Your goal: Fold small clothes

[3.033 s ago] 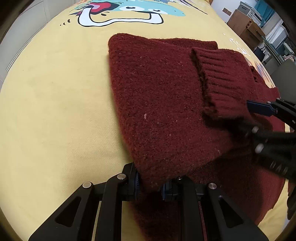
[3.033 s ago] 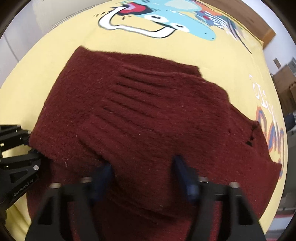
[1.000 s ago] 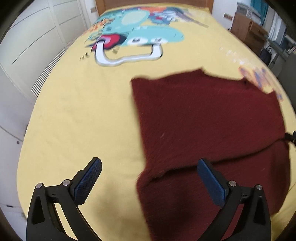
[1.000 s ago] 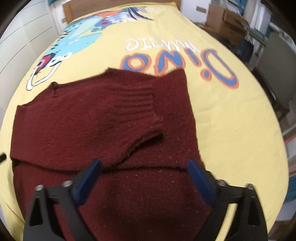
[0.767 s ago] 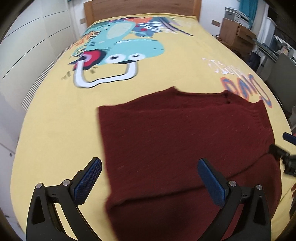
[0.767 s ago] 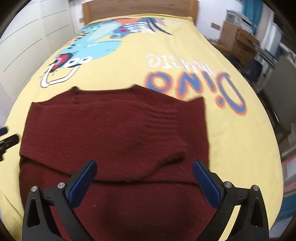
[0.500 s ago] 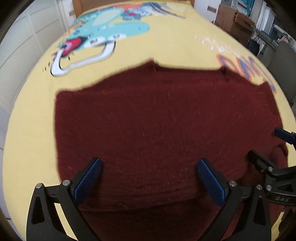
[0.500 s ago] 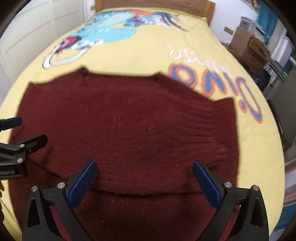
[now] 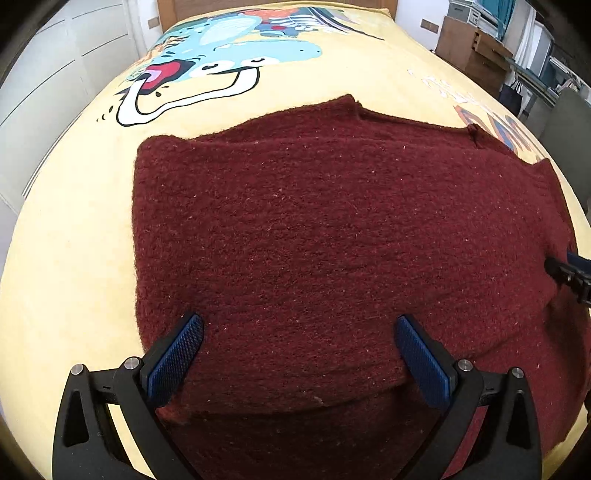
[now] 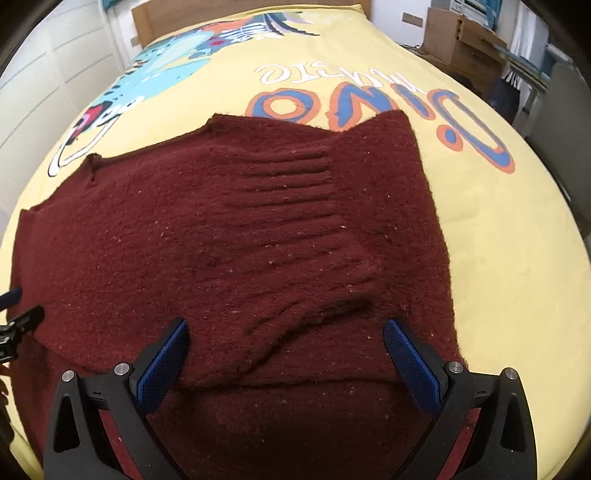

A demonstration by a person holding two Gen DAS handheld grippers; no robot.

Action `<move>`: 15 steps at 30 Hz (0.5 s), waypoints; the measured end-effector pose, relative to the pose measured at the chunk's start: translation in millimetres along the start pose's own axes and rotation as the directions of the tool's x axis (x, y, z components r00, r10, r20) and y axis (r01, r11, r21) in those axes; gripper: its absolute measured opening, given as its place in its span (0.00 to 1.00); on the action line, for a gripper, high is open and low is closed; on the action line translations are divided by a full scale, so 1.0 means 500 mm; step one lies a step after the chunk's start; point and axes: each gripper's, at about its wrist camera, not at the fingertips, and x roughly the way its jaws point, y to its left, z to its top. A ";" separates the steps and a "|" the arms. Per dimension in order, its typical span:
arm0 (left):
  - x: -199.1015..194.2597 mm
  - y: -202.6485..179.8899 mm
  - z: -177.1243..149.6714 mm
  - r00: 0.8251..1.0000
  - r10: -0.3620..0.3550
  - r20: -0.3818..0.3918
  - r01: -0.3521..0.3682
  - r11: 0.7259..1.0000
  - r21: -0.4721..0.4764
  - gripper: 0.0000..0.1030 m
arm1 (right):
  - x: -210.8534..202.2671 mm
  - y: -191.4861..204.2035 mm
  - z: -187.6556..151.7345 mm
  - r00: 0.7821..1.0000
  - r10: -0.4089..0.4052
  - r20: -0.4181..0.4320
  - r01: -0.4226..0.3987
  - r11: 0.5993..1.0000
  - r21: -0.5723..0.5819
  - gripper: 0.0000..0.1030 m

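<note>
A dark red knit sweater (image 9: 332, 240) lies folded on the yellow bedspread (image 9: 74, 229), an upper layer lying over a lower one near me. It also shows in the right wrist view (image 10: 229, 251), with a ribbed cuff (image 10: 291, 184) folded onto its top. My left gripper (image 9: 295, 354) is open and empty, its blue pads just above the sweater's near left part. My right gripper (image 10: 284, 350) is open and empty above the near right part. The right gripper's tip (image 9: 569, 273) shows at the right edge of the left wrist view.
The bedspread (image 10: 498, 221) carries a dinosaur print (image 9: 221, 66) and "Dino" lettering (image 10: 369, 107). A wooden headboard (image 9: 277, 7) stands at the far end. Cardboard boxes and furniture (image 10: 465, 37) stand to the right of the bed, white cupboard doors (image 9: 55, 74) to the left.
Both grippers let go of the sweater after the fold, opened and pulled back. They have since come closer and lower over the near edge of the folded sweater.
</note>
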 end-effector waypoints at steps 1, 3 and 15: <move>-0.001 -0.002 0.000 1.000 0.004 0.003 -0.004 1.000 0.005 0.99 | 0.002 0.000 -0.003 1.000 0.002 -0.002 -0.002 1.000 0.000 0.99; -0.005 -0.005 0.004 1.000 0.008 0.000 -0.008 1.000 0.011 0.99 | 0.009 0.003 -0.005 1.000 0.005 -0.012 -0.005 1.000 0.010 0.99; -0.177 -0.010 -0.059 0.999 -0.032 0.009 0.033 0.999 -0.008 0.99 | -0.155 -0.014 -0.047 0.999 0.014 -0.031 -0.015 0.999 -0.029 1.00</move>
